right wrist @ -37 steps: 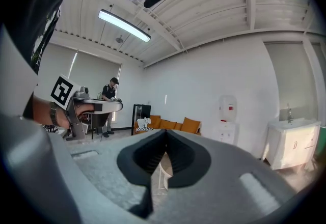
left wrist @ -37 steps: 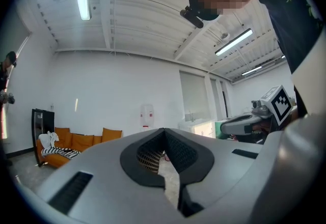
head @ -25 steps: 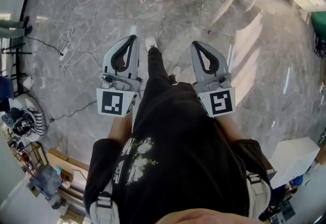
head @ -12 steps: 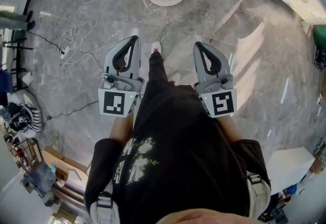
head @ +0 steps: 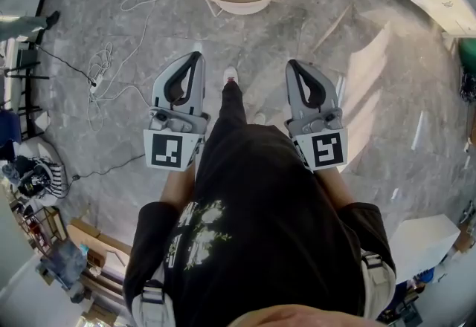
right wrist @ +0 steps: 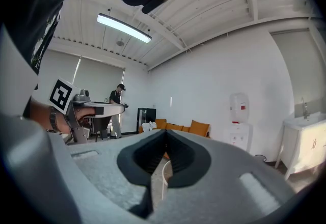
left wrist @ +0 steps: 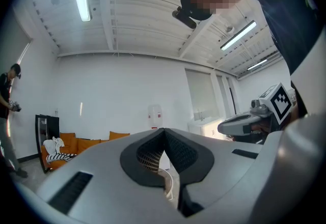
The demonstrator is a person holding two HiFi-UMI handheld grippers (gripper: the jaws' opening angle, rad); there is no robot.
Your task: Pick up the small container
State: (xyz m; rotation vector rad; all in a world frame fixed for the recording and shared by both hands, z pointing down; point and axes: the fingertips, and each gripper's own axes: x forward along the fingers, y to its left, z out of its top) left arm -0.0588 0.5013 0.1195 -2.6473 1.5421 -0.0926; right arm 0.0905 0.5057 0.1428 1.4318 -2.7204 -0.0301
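Left gripper and right gripper, held level.
Side by side mid-frame, pointing toward the top edge; jaws closed, empty.

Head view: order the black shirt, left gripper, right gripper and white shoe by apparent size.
1. black shirt, nearest the camera.
2. left gripper and right gripper, alike.
3. white shoe.

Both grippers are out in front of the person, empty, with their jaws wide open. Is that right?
Not quite. The left gripper and the right gripper are out in front and empty, but their jaws are shut, with the tips meeting. The left gripper view and the right gripper view each show this.
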